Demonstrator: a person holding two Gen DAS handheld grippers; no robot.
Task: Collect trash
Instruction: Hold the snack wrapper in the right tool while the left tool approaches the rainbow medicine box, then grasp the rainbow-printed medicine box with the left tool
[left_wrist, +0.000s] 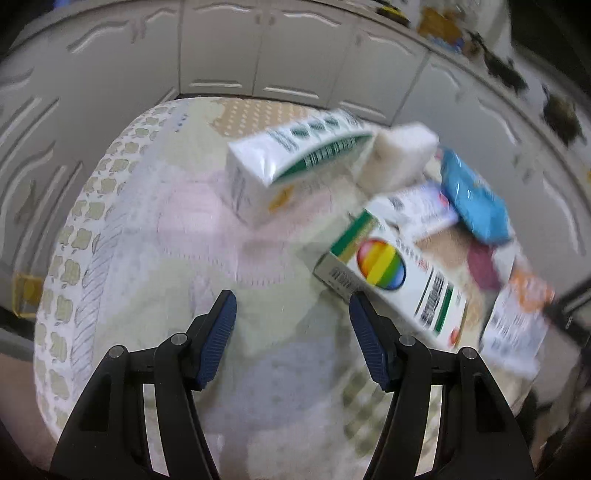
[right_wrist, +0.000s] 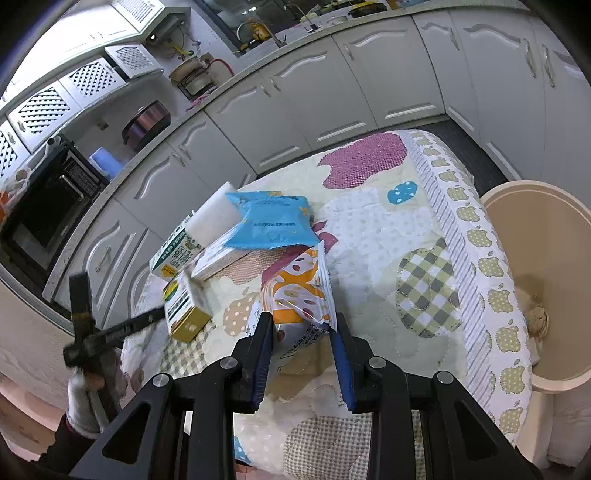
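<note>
In the right wrist view my right gripper (right_wrist: 301, 326) is shut on an orange-and-white snack wrapper (right_wrist: 295, 291), which stands up between the blue pads. Behind it on the quilt lie a blue packet (right_wrist: 269, 221), a flat white box (right_wrist: 218, 258), a white foam block (right_wrist: 216, 212), a green-and-white carton (right_wrist: 173, 254) and a rainbow-printed box (right_wrist: 183, 306). In the blurred left wrist view my left gripper (left_wrist: 291, 314) is open over bare quilt with nothing between its fingers. The rainbow box (left_wrist: 391, 273) lies just right of its right finger, and the carton (left_wrist: 291, 162) is farther ahead.
A beige bin (right_wrist: 535, 229) stands beside the table's right edge with some crumpled scraps inside. The apple-pattern quilt (right_wrist: 388, 229) covers the table. White kitchen cabinets (right_wrist: 332, 92) run behind it. A gloved hand (right_wrist: 83, 398) holds the other tool at the lower left.
</note>
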